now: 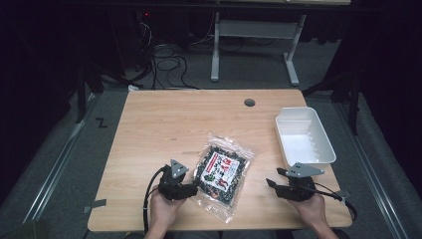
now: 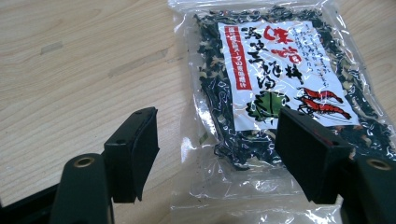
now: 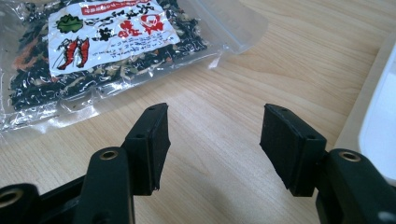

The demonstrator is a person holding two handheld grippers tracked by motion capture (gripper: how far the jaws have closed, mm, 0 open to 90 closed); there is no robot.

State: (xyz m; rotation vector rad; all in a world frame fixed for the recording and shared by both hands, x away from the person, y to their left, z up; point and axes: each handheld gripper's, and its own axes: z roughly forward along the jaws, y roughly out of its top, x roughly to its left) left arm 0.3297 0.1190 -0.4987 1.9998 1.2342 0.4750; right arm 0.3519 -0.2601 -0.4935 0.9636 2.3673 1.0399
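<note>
Resting low on the table, both hands hold wide-open grippers: left gripper (image 1: 191, 190) straddling the seaweed packet's (image 1: 222, 172) edge, right gripper (image 1: 272, 183) at its three o'clock, apart.

The worktop (image 1: 164, 124) is evenly lit from above against dark surroundings; glare streaks the packet (image 2: 280, 79) ahead of the left hand-held gripper (image 2: 217, 149), whose near parts blur.

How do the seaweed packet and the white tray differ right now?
The packet is a flat, clear, crinkly bag of dark flakes with a red-and-white label; the tray is a rigid, plain white, empty tub. The packet lies between both grippers at the near edge; the tray sits toward the right edge. Both rest on the table, ungripped.
</note>
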